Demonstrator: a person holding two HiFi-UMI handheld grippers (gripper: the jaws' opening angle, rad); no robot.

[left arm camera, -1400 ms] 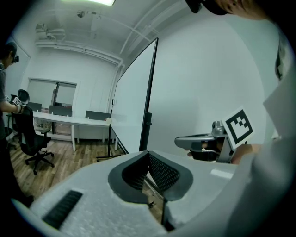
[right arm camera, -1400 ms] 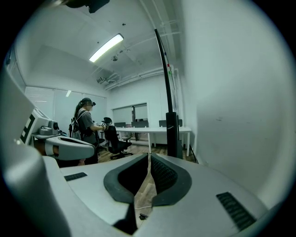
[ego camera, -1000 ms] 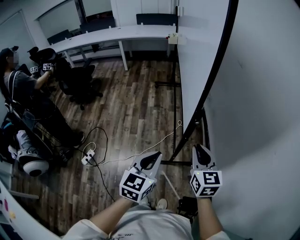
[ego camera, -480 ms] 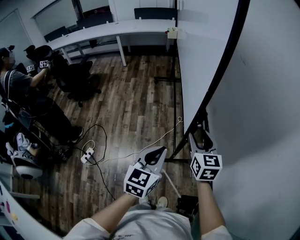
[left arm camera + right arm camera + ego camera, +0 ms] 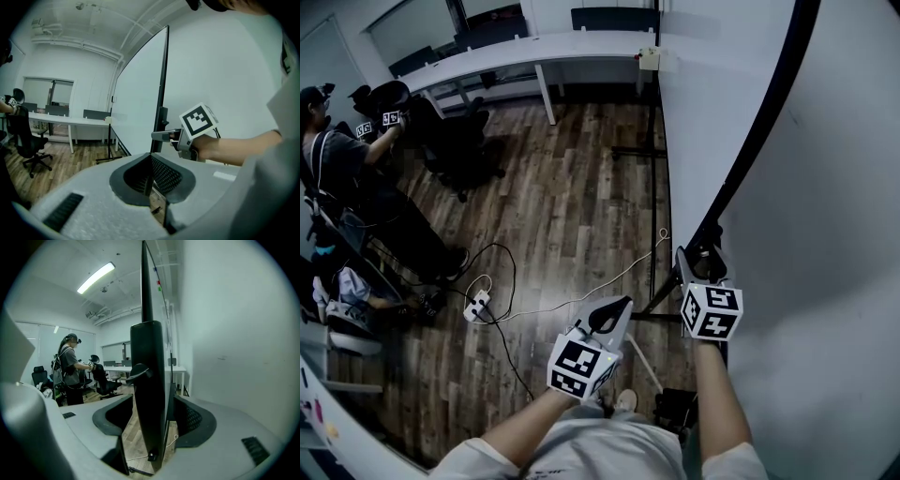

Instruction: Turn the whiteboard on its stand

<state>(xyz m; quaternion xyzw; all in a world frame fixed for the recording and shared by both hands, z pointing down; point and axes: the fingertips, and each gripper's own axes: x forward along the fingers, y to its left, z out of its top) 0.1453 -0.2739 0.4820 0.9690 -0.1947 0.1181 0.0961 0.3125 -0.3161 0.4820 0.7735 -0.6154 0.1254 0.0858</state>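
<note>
Whiteboard (image 5: 797,169) stands upright, with its black frame edge (image 5: 149,394) between the spread jaws of the right tool (image 5: 701,258). Those jaws have just been opening and do not clamp it. Left tool (image 5: 614,307), jaws pressed together on nothing, hangs just left of the right tool, clear of the board.

The right gripper (image 5: 703,261) points forward and slightly down, ahead of the left one. Its jaws have just been opening and now stand wide apart, one on each side of the board edge (image 5: 149,394). The edge runs upright between the fingers, with a gap showing beside the left finger. The right forearm (image 5: 712,398) stretches straight behind it, with the marker cube (image 5: 711,312) on top. The left gripper (image 5: 612,312) sits further back, angled towards the right fingers, its jaws together with nothing between them. The left forearm (image 5: 520,427) comes in slantwise from the side.
</note>
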